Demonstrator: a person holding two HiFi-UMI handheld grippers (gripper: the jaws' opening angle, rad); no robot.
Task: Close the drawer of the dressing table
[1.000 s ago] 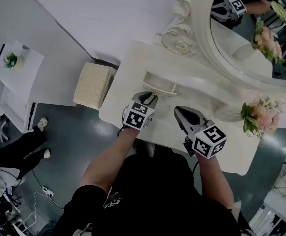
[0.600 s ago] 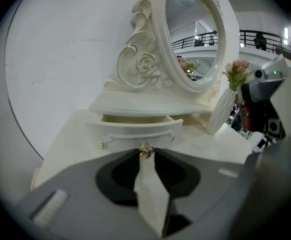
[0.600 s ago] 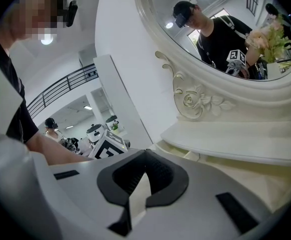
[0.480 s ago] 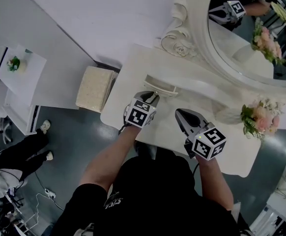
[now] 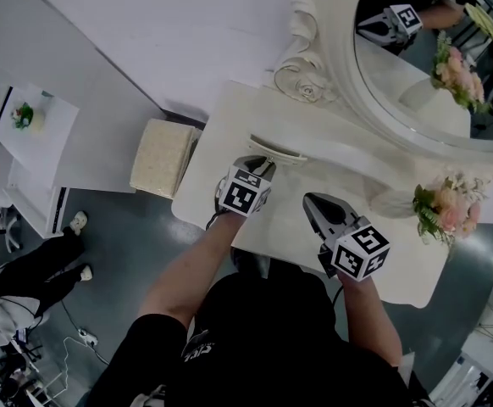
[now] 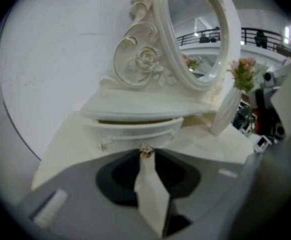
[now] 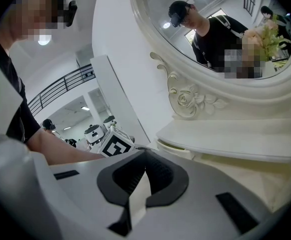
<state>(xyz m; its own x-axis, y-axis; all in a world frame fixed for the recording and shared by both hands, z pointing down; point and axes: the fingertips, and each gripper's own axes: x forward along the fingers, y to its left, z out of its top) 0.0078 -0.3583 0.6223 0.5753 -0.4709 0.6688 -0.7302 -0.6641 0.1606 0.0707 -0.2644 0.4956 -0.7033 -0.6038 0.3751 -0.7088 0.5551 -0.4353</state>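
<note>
On the dressing table point(image 5: 234, 113), the drawer point(image 6: 135, 130) lay straight ahead of the left gripper point(image 5: 259, 164), which clamped its knob point(image 6: 146, 150); the right gripper point(image 5: 310, 199) was closed, empty.

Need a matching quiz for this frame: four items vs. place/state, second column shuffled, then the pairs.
Items
1. drawer
2. left gripper
3. right gripper
4. flowers

Place or state
A. shut and empty, above the bare tabletop
B. at the tabletop's right end, beside the mirror
C. partly open
D. shut on the knob

Pairs: 1-C, 2-D, 3-A, 4-B
</note>
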